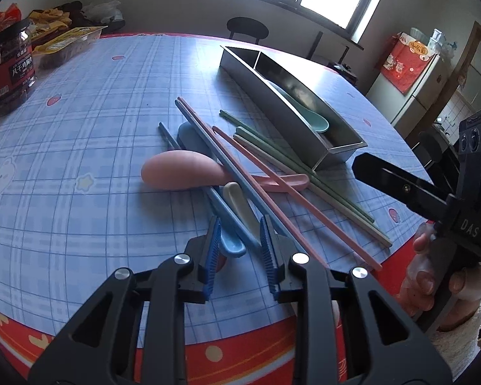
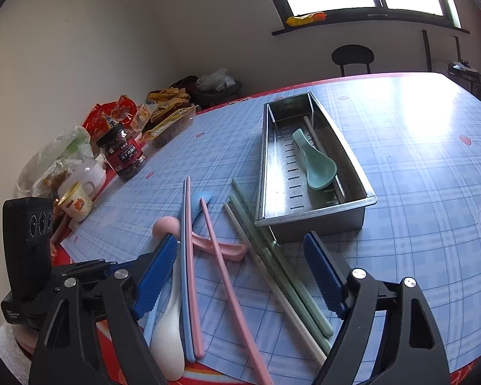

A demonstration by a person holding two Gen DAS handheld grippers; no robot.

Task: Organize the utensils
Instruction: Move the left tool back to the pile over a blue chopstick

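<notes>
On the desk [image 2: 417,166], covered with a blue checked cloth, stands a long metal tray [image 2: 362,176] that serves as the landmark here. Inside the tray lies a teal spoon [image 2: 317,163], its bowl toward the tray's near end, with a pale stick beside it along the far wall.

Just outside the tray's long near side lie the green and cream chopsticks [image 2: 272,266], bundled almost parallel to that side. Farther from the tray, a heap of utensils crosses over itself: two pink chopsticks [image 1: 288,189], a blue chopstick [image 1: 208,134], a pink spoon [image 1: 179,170] resting bowl-down, a blue spoon [image 1: 231,240] and a white spoon [image 1: 237,199] partly tucked under the sticks.

The left hand-held gripper [image 1: 240,250] hangs low over the end of that heap farthest from the tray. Its blue ribbed pads stand on either side of the blue spoon's handle end, narrowly apart; whether they already press on it cannot be told.

The right hand-held gripper [image 2: 240,276] has its jaws spread wide, with nothing between the pads, hovering above the pink and green chopsticks beside the tray's near end. A hand [image 1: 433,276] holds its grip.

A dark jar [image 2: 122,154] and snack packets sit well apart from the tray at the desk's far edge.
</notes>
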